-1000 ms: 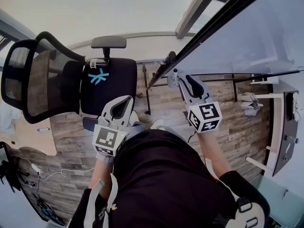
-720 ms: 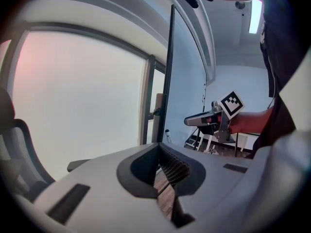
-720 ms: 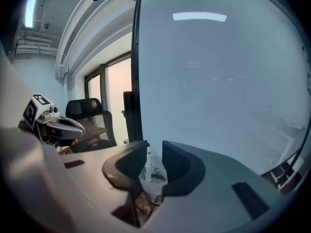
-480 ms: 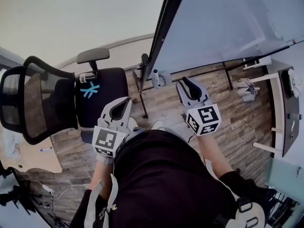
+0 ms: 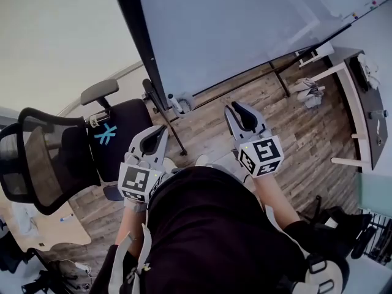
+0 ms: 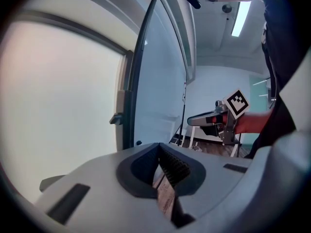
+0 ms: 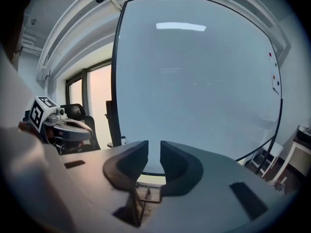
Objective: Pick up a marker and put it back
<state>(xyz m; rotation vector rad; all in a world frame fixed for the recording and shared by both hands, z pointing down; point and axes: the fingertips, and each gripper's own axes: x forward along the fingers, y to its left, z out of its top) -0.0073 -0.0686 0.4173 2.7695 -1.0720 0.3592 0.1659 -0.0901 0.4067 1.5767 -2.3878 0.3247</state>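
Observation:
A big whiteboard (image 5: 245,29) on a dark-framed stand fills the space ahead. At its lower left corner sits a small white item with a dark tip (image 5: 176,105), possibly a marker; it is too small to tell. My left gripper (image 5: 160,130) is held low in front of the body. Its jaws meet at the tips with nothing between them (image 6: 158,147). My right gripper (image 5: 231,107) points at the whiteboard (image 7: 194,81). Its jaws (image 7: 154,147) stand a narrow gap apart and hold nothing. Each gripper shows in the other's view: right gripper (image 6: 194,122), left gripper (image 7: 87,128).
A black mesh office chair (image 5: 55,164) with a light blue cross on its seat stands at the left. The floor is wood planks (image 5: 294,121). A white-legged table (image 5: 361,103) is at the right. Small coloured magnets (image 7: 275,76) dot the board's right edge.
The head view has swung towards the whiteboard, which now fills much more of it; the chair has slid down and left. Both grippers keep about the same pose.

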